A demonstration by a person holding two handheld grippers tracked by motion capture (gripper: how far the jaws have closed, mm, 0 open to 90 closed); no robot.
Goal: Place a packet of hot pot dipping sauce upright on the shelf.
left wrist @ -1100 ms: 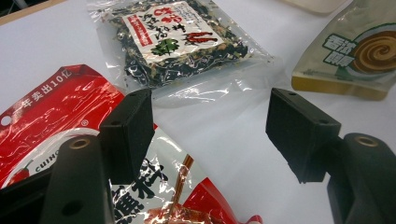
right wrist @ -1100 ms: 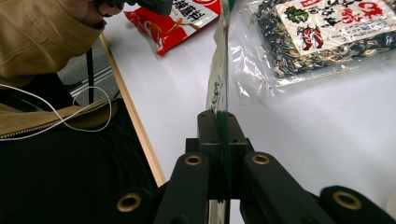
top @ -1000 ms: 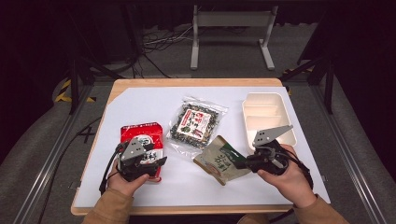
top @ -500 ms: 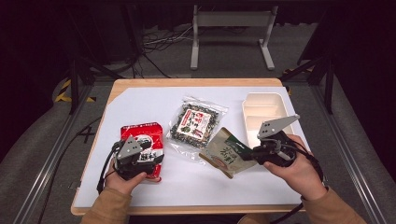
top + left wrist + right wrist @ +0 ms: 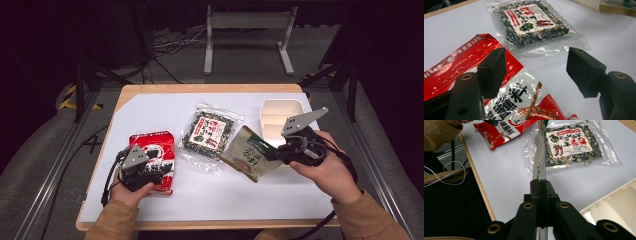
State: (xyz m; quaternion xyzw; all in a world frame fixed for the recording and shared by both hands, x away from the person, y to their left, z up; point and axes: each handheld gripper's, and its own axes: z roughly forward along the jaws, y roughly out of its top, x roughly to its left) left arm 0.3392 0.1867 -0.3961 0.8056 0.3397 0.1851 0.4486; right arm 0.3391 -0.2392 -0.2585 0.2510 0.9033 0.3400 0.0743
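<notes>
My right gripper (image 5: 272, 152) is shut on the edge of a green-and-brown packet (image 5: 247, 155) and holds it tilted above the white table sheet. In the right gripper view the packet (image 5: 539, 157) stands edge-on, pinched between the jaws of the right gripper (image 5: 541, 186). My left gripper (image 5: 151, 167) is open, low over a red snack packet (image 5: 152, 145). Nothing is pinched between the spread jaws of the left gripper (image 5: 536, 67), and the red packet (image 5: 519, 100) lies under them.
A clear packet of dark bits with a red-and-white label (image 5: 209, 132) lies mid-table between the hands. A cream compartment tray (image 5: 280, 107) sits at the right, just behind the right gripper. The wooden table edge (image 5: 477, 182) runs close to the person's sleeve.
The right gripper has risen with the green packet, lifting it off the sheet and a little toward the tray. The left gripper has stayed over the red packet.
</notes>
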